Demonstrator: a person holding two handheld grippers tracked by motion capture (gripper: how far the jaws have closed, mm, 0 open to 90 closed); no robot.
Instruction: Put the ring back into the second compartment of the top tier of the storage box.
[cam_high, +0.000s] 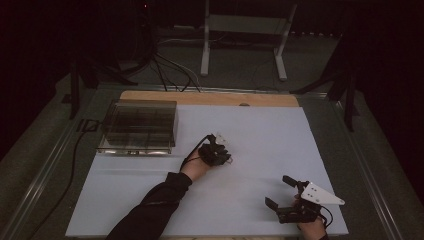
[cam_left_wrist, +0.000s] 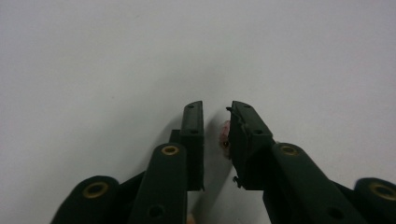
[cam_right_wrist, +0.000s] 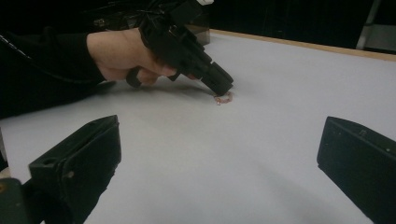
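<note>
A small pinkish thing lies on the white table top; it is too small to identify. My left gripper points steeply down at it, jaws a narrow gap apart, straddling it. The thing rests against the right-hand jaw and is not clamped. The right gripper view shows this pinkish thing just under the left gripper's tip. In the high view the left gripper is near the table's middle. My right gripper hovers near the front right, jaws wide open with nothing between them.
A clear plastic box with compartments stands at the table's back left. A wooden strip runs along the far edge. Beyond the table are white stand legs and cables on the floor.
</note>
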